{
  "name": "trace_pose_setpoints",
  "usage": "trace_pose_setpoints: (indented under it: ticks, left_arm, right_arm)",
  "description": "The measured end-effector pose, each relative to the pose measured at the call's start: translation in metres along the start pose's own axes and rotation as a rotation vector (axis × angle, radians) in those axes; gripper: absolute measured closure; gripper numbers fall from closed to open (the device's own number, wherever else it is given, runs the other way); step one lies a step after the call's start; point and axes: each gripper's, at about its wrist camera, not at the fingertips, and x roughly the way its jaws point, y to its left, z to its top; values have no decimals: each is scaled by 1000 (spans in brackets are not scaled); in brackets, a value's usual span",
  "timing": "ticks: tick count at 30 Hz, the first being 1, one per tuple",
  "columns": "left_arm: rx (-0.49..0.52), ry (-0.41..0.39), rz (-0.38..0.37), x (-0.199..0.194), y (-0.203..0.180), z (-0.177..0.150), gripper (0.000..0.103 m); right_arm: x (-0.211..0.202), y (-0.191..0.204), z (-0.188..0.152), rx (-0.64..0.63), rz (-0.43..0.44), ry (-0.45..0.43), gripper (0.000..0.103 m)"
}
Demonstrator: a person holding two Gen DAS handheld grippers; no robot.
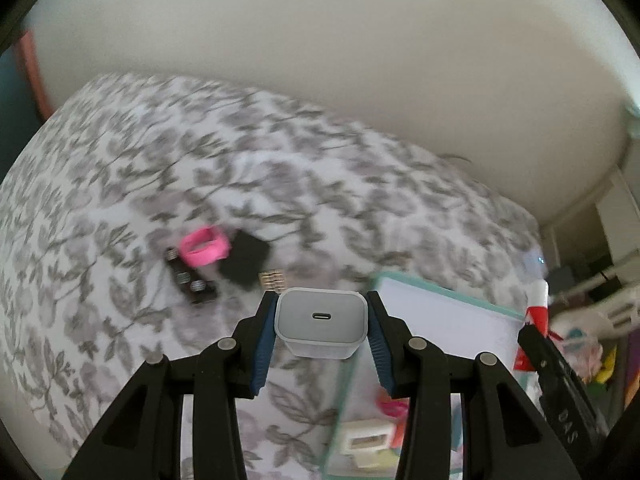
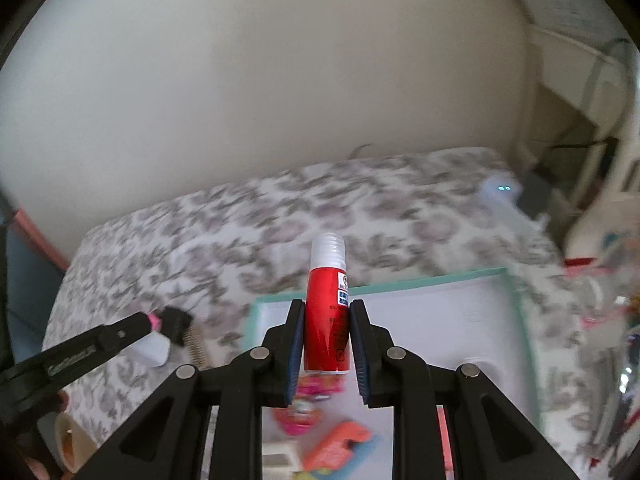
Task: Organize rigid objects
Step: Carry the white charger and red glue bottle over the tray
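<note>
My left gripper (image 1: 321, 314) is shut on a white USB charger block (image 1: 321, 320), held above the floral bedspread (image 1: 160, 168), its port facing the camera. My right gripper (image 2: 325, 320) is shut on a red glue stick (image 2: 326, 312) with a clear white cap, held upright over the white tray with a teal rim (image 2: 516, 292). The tray (image 1: 440, 308) lies to the right below the charger. On the bed lie a pink ring-shaped piece (image 1: 203, 247), a black square piece (image 1: 244, 260) and a black strip with round silver parts (image 1: 190, 280).
Small pink, orange and cream items (image 2: 320, 420) lie in the tray's near part. A roll of tape (image 2: 70, 444) sits at the lower left of the right wrist view. A pale wall (image 2: 260, 80) stands behind the bed; clutter and white furniture (image 2: 580, 80) fill the right side.
</note>
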Motion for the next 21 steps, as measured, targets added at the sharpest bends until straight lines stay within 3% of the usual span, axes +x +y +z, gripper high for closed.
trace_pose_setpoints:
  ticks: [6, 11, 21]
  left_arm:
    - [143, 37, -78, 3, -58, -20, 58]
    - [278, 40, -38, 11, -102, -45, 58]
    - [305, 138, -48, 48, -117, -65, 58]
  right_arm:
    - [-12, -47, 4, 73, -87, -9, 79]
    - [14, -67, -7, 79, -138, 76, 79]
    - [55, -86, -33, 122, -136, 205, 79]
